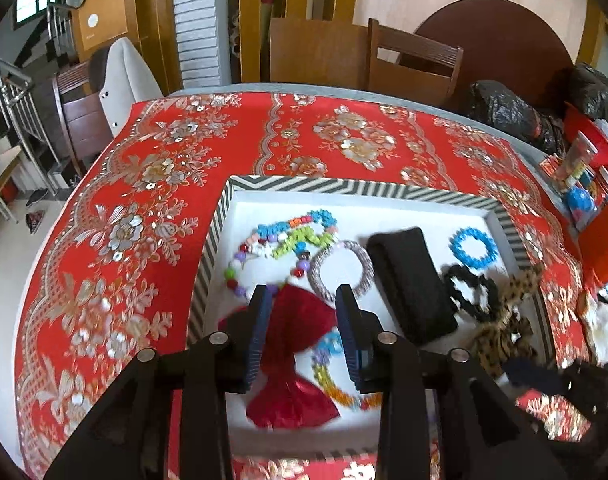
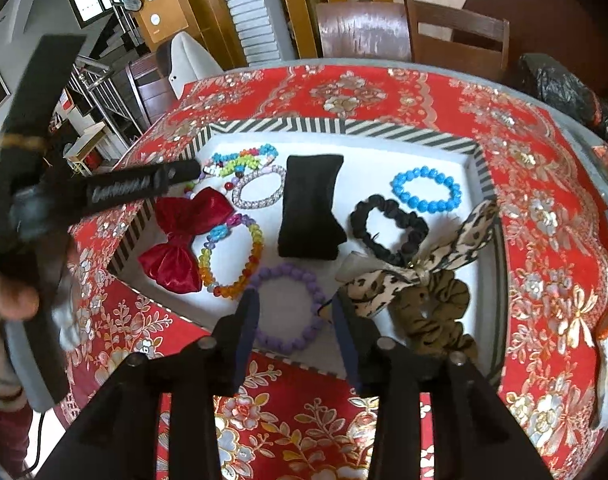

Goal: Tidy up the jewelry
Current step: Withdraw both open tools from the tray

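Right gripper (image 2: 295, 320) hangs spread, empty, over the purple bracelet (image 2: 288, 308) just below its tips, leopard bow (image 2: 420, 264) touching its right finger. Left gripper (image 1: 304, 320), also spread and empty, is above the red bow (image 1: 294, 344). Beyond lie the rainbow bracelet (image 2: 232, 256), then the black cushion (image 2: 310, 208), all inside the tray (image 2: 344, 126). Closing now would likely snag the leopard bow's fabric and drag the neighbouring pieces.
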Demonstrator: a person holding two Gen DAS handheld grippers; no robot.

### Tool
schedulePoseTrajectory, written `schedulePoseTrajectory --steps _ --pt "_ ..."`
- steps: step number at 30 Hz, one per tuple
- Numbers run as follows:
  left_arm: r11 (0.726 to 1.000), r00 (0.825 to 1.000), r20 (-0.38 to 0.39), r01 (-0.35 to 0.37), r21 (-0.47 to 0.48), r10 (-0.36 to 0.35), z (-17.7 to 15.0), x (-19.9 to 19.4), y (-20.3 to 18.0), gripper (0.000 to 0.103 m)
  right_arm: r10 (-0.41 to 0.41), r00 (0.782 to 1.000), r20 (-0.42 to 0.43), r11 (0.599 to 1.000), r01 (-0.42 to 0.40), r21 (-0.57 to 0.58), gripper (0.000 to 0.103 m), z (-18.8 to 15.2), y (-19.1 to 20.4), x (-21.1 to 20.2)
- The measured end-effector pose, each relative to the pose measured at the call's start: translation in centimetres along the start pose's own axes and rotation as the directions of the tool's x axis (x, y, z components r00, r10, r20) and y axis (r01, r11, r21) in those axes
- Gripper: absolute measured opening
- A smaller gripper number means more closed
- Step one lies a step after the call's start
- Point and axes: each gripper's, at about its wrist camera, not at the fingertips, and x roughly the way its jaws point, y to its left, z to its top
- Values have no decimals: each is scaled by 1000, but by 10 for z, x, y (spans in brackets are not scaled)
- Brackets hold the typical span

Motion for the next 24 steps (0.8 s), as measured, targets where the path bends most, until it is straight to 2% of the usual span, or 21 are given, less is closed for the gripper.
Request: schedulePoseTrajectory --steps 6,24 --pt "1000 1000 30 -8 -8 8 -17 -20 -7 34 -47 998 41 999 46 9 45 1 -4 -16" --pt "999 998 57 -32 -24 34 -49 -48 -2 34 -74 995 62 997 72 35 47 -7 -12 -28"
